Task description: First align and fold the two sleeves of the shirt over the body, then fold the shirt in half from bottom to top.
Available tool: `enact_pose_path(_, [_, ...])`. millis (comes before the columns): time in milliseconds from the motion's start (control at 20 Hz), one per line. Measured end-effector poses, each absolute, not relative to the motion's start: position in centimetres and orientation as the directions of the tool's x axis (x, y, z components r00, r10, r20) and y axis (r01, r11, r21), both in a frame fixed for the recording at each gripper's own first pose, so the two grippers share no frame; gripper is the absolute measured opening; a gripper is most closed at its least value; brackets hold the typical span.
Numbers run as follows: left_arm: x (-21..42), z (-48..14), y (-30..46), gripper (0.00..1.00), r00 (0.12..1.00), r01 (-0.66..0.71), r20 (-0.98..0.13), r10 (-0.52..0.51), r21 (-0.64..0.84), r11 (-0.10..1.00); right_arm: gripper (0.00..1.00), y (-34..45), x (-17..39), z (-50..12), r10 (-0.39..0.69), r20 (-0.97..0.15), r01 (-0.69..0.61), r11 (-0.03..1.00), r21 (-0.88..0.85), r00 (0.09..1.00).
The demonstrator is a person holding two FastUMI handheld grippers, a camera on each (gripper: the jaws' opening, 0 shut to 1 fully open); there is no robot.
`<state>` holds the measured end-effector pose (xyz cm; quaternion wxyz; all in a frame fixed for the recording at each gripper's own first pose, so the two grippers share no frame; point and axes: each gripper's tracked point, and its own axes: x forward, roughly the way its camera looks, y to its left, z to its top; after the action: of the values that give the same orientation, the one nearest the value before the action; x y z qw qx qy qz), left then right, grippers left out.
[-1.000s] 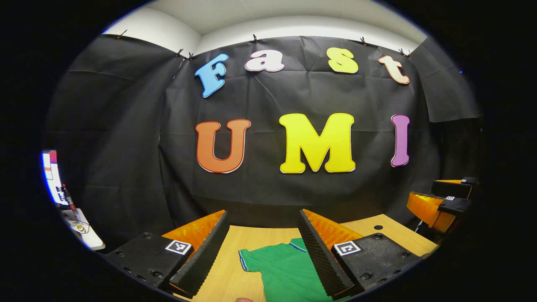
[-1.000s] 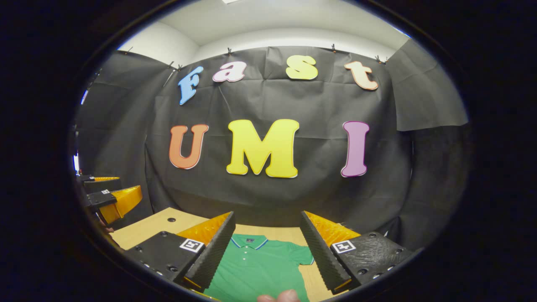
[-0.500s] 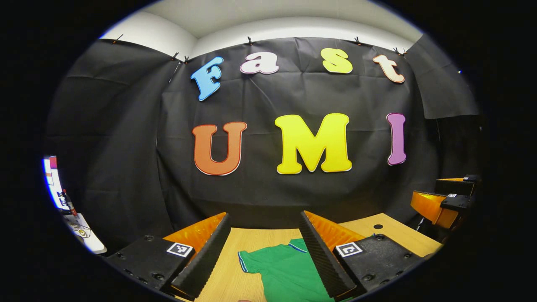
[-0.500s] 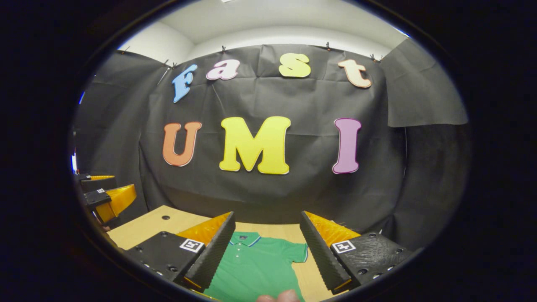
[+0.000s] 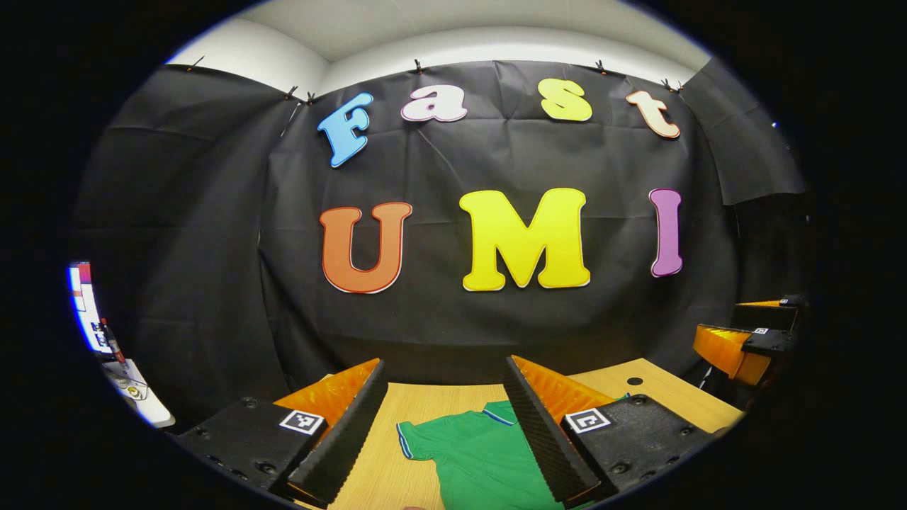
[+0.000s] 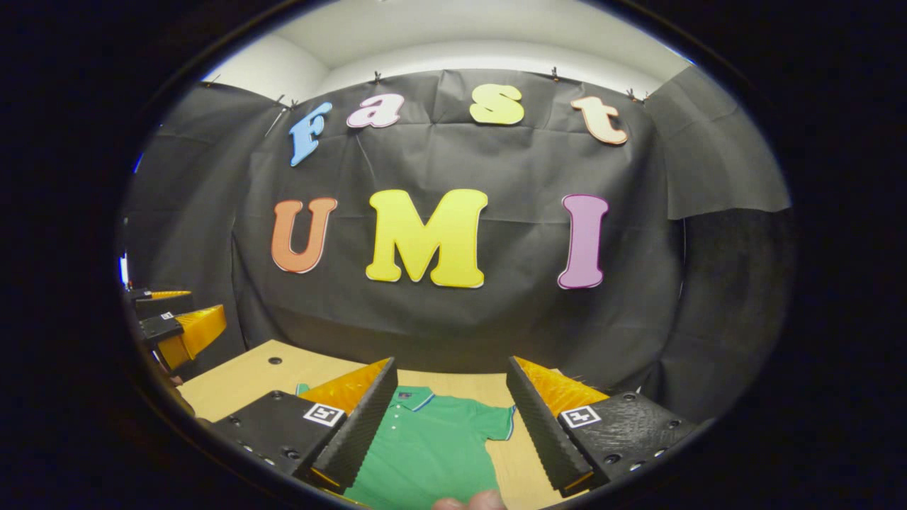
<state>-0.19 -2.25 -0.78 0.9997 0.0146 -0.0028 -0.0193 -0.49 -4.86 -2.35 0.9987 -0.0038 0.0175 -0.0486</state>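
A green polo shirt [image 6: 432, 446] with a striped collar lies flat on the wooden table [image 6: 241, 375], its short sleeve [image 6: 496, 421] spread out to the side. My right gripper [image 6: 452, 365] hovers open above the shirt's chest, holding nothing. In the left gripper view, the shirt [image 5: 475, 453] and its other sleeve [image 5: 418, 439] lie below my left gripper [image 5: 444, 365], which is also open and off the cloth. Each gripper appears off to the side in the other's view: the right gripper [image 5: 744, 333] and the left gripper [image 6: 173, 319]. The shirt's lower half is hidden.
The black cloth wall stands close behind the table's far edge. A small round hole [image 5: 635, 381] sits in the tabletop near the back corner. A lit screen [image 5: 88, 304] and a white side desk [image 5: 138, 397] lie far left. A fingertip [image 6: 468, 503] shows at the bottom edge.
Both grippers have drifted slightly and tipped down a little, so a bit more of the shirt and table shows. Both stay open, and the shirt lies as before.
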Motion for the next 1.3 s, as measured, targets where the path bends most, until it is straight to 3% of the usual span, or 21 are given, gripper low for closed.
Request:
enact_pose_path(350, [0.9, -2.5, -4.1, 1.00, 0.994, 0.107, 0.001, -0.107, 0.020, 0.994, 0.96, -8.3, -0.1, -3.3, -0.152, -0.085, 0.143, 0.984, -0.109, 0.985])
enact_pose_path(550, [1.8, -3.7, -4.8, 1.00, 0.997, 0.073, -0.034, -0.074, -0.011, 0.997, 0.97, -10.1, 1.1, -6.0, -0.134, -0.168, 0.118, 0.987, -0.105, 0.977])
enact_pose_path(850, [3.5, -1.9, -6.6, 1.00, 0.999, 0.009, -0.050, -0.007, 0.046, 0.999, 0.95, -15.7, 7.2, -13.2, -0.120, -0.335, 0.122, 0.992, -0.016, 0.934])
enact_pose_path(1100, [4.4, -1.8, -8.0, 1.00, 0.995, -0.056, -0.080, 0.061, 0.056, 0.997, 0.96, -19.2, 13.6, -22.8, -0.077, -0.543, 0.119, 0.992, 0.043, 0.836])
enact_pose_path(1300, [4.8, -2.0, -8.8, 1.00, 0.991, -0.085, -0.097, 0.089, 0.039, 0.996, 0.95, -20.6, 17.1, -27.8, -0.075, -0.623, 0.129, 0.991, 0.042, 0.779])
